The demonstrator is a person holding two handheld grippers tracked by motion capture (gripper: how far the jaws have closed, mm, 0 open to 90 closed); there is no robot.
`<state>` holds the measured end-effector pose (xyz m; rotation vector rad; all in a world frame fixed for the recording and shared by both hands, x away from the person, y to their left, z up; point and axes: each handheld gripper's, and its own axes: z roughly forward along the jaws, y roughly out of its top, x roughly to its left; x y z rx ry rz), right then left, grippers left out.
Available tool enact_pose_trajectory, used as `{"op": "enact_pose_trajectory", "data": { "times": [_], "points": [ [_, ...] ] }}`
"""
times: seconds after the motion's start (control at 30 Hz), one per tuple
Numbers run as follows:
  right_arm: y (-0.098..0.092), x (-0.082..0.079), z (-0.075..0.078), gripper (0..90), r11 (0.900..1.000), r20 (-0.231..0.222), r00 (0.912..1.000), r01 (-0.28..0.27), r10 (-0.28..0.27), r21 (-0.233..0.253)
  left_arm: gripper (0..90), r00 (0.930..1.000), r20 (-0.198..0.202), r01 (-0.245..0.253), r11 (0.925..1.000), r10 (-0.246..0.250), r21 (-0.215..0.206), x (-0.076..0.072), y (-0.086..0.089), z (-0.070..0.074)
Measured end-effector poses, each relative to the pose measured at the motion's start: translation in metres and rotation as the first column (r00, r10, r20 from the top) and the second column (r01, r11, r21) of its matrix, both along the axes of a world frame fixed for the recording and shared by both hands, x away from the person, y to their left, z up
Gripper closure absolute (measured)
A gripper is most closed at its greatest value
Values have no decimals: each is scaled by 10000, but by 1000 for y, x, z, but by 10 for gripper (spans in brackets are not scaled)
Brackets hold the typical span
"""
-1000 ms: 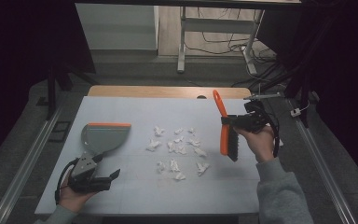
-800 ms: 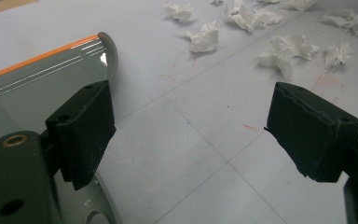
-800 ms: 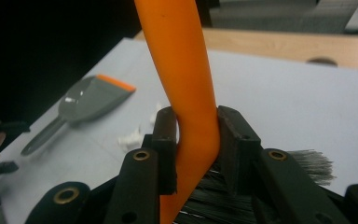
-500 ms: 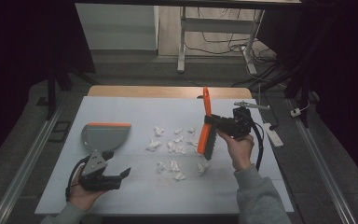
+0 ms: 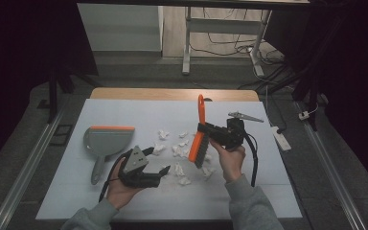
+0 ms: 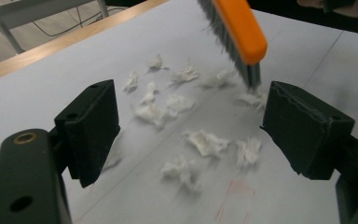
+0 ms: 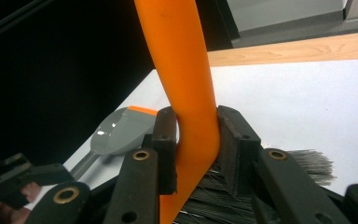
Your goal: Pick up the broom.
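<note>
While the brush hangs over the mess, this is how things stand:

Job: sweeping torn white paper bits (image 5: 179,149) off the white table (image 5: 124,112) into a dustpan.

Step now: I think the sweep is just starting. The brush tip is at the right edge of the bits, and none of them look pushed to the dustpan yet.

Right gripper (image 5: 206,130): its two black jaws are clenched on the orange neck of the brush (image 5: 198,139), one jaw on each side. The handle points up to 12 o'clock and the grey bristles point down to 6 o'clock.

Brush in the left gripper view: the orange back and grey bristles (image 6: 242,42) come down at about 1 o'clock, and the tip is touching or just above a paper bit.

Left gripper (image 5: 154,162): its jaws are spread wide with nothing between them. It hovers near the bits, at about 7 o'clock from the pile.

Dustpan (image 5: 106,140): grey with an orange lip. It lies flat at 9 o'clock from the pile, well apart from the bits, with its handle pointing to 6 o'clock.

Paper bits: spread out in the middle of the table, between the dustpan and the brush.

Next move: I think the free gripper should grab the dustpan handle and bring it close, its open edge toward the bits. Then the brush pushes the bits toward 9 o'clock, softly, so the light bits do not fly off.
</note>
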<state>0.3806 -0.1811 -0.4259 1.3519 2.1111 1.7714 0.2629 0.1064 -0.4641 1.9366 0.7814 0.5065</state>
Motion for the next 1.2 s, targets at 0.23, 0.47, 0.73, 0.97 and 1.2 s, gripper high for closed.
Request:
{"op": "enact_pose_trajectory", "data": {
  "times": [0.23, 0.47, 0.73, 0.97, 1.2],
  "points": [
    [14, -13, -2, 691, 9999, 424, 9991, 73, -78, 135, 225, 9997, -113, 213, 9998, -213, -38, 13, -26, 1],
    [30, -23, -10, 691, 9980, 655, 9973, 293, -329, 559, 289, 9997, -201, 134, 9996, -139, -236, 23, -41, -2],
    [37, -35, -12, 691, 9884, 912, 9940, 469, -605, 1444, 514, 9998, 125, 125, 9996, -122, -259, 23, -46, -19],
    [35, -37, -15, 690, 9752, 663, 9952, 567, -724, 2140, 675, 9973, 727, 67, 9996, -47, -274, 20, -47, -22],
    [35, -38, -17, 690, 9693, 428, 9969, 540, -662, 2399, 703, 9992, 347, 186, 9995, -177, -245, 28, -31, -21]
  ]
}}
